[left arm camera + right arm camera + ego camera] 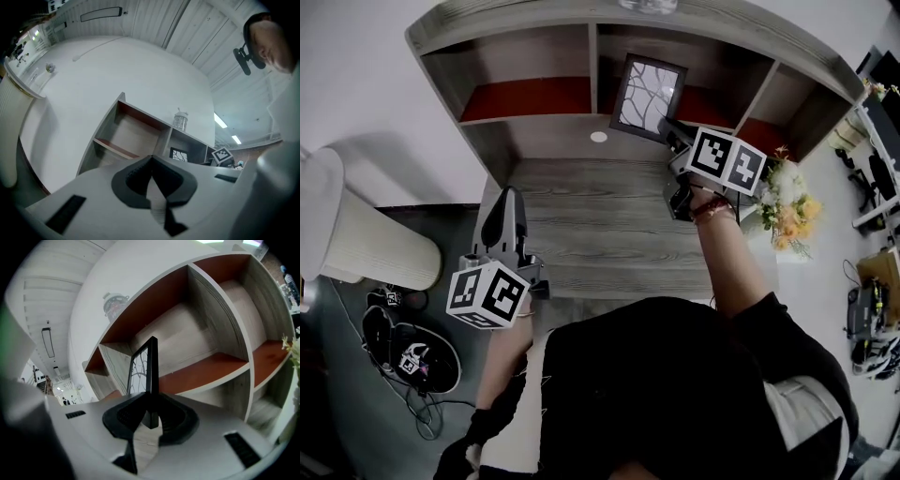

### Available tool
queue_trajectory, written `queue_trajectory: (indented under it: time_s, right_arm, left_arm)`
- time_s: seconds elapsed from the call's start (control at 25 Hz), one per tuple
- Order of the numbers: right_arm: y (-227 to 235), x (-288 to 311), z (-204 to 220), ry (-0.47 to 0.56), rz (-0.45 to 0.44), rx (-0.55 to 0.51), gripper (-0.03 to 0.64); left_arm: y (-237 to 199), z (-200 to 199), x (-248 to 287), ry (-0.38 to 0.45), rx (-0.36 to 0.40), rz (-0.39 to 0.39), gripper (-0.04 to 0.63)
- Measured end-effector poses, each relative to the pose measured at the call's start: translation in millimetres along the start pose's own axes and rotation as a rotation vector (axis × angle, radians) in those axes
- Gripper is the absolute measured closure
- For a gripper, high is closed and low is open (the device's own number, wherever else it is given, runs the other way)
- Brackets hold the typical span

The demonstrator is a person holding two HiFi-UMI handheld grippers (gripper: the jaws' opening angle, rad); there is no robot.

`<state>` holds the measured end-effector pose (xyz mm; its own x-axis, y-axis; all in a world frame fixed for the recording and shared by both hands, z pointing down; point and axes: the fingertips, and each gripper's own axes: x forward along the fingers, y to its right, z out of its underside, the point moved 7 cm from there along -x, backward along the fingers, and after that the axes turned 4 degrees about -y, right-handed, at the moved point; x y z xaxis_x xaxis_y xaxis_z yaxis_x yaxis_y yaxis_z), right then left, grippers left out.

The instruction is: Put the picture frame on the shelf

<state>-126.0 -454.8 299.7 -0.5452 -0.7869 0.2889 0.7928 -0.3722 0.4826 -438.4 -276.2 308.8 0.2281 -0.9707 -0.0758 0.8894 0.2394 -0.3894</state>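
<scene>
The picture frame [648, 97] is dark-edged with a white branch pattern and stands tilted at the mouth of the shelf's middle compartment. My right gripper [673, 133] is shut on its lower right edge. In the right gripper view the picture frame [146, 376] shows edge-on, pinched between the pads, with the red shelf board [206, 373] behind it. My left gripper [504, 220] hangs low at the desk's left front corner, jaws shut with nothing between them. In the left gripper view the left gripper [152, 174] points toward the shelf [136, 136], and the frame [178, 155] is small in the distance.
The wooden shelf unit [530, 56] has three compartments with red boards above a grey wood desk [600, 216]. A glass jar [180, 120] stands on top of the shelf. Flowers [792, 206] sit at the desk's right end. A white cylinder [366, 244] and cables lie on the floor at left.
</scene>
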Motion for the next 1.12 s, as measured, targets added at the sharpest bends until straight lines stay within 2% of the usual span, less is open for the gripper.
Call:
queue_trajectory:
  time_s: [0.28,0.48,0.8,1.12]
  right_arm:
    - [2.9,9.8,-2.7,-0.036,0.052,0.033,0.535]
    - [1.6,28.7,-5.8,-0.089,0.049,0.100,0.535]
    - [-4.4,39.2,-11.5,-0.153,0.051,0.130,0.534]
    - [-1.6,45.1,-13.5,-0.168,0.075,0.146,0.532]
  left_arm:
    - [-6.9,4.5,-0.7,-0.008,-0.023,0.013,0.584]
    - [-16.2,1.5,-5.5,-0.021,-0.017,0.004,0.584]
    - [-18.6,-1.8,-19.9,-0.014,-0.017,-0.014,0.584]
    - [-20.4,-4.7,-25.2,0.003,-0.012,-0.025,0.584]
